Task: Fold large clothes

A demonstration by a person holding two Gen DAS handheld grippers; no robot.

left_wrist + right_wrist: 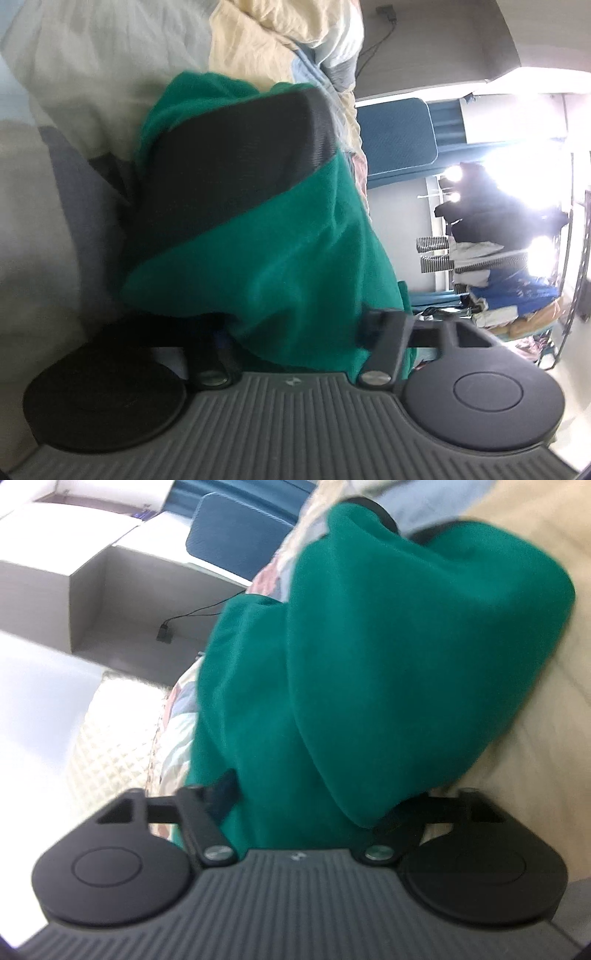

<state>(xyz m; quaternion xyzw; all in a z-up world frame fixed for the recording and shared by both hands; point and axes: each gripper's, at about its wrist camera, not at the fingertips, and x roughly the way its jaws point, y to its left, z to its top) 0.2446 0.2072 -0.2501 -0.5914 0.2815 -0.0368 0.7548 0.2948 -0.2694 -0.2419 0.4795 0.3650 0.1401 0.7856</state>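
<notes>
Green garment (295,251) bunched over the bed (74,92).
Left tongs (266,206) and right tongs (332,738) each grip its folds.

One green garment (280,258) in the left wrist view, bunched; the same one green garment (369,657) in the right wrist view. One cream bedcover (255,33). One blue headboard panel (397,131). One black cable with plug (164,632). Two striped rolls (436,254).

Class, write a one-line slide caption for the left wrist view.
Left gripper buried in bunched green garment on pale bedding.
</notes>
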